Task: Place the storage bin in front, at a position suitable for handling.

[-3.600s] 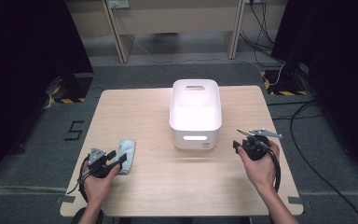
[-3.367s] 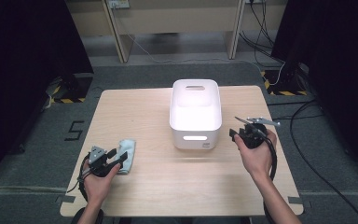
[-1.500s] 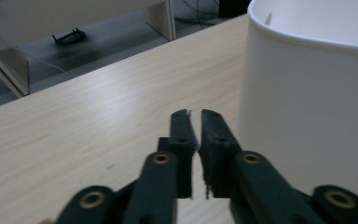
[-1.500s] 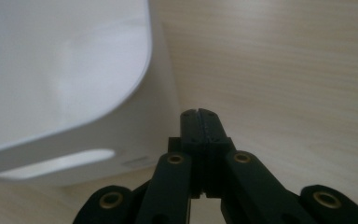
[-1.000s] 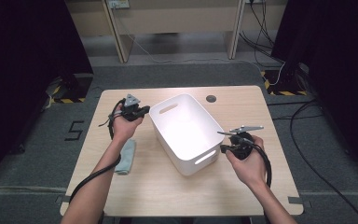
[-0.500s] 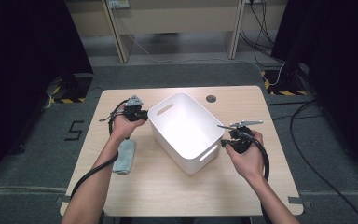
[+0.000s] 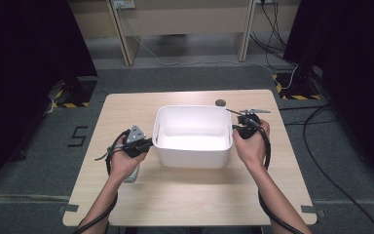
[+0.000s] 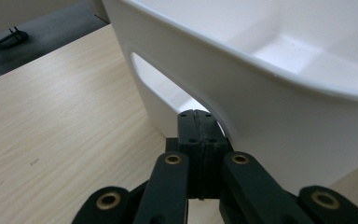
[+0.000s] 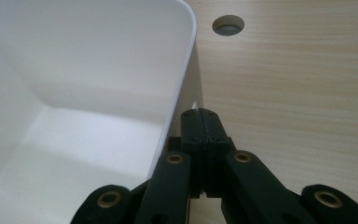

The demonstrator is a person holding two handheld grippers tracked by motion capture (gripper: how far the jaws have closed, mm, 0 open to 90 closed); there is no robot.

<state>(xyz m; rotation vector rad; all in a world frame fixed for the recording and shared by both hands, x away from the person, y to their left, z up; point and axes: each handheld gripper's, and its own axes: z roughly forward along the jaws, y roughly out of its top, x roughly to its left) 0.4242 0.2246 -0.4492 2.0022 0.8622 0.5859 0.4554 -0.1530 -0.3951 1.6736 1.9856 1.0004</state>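
Turning: my two closed claws have squared the white rectangular plastic bin (image 7: 192, 134) on the pale wooden counter (image 7: 126, 107).
Left claw (image 8: 199, 128): pressed together, empty, at the handle slot.
Right claw (image 9: 204, 126): pressed together, empty, beside the rim.
Next: bin ready, probably.

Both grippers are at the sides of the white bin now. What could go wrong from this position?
1. Both the left gripper and the right gripper are shut and only push on the white bin, so it may slip or rotate.
2. A light cloth lies under the left hand; the arm could drag it.
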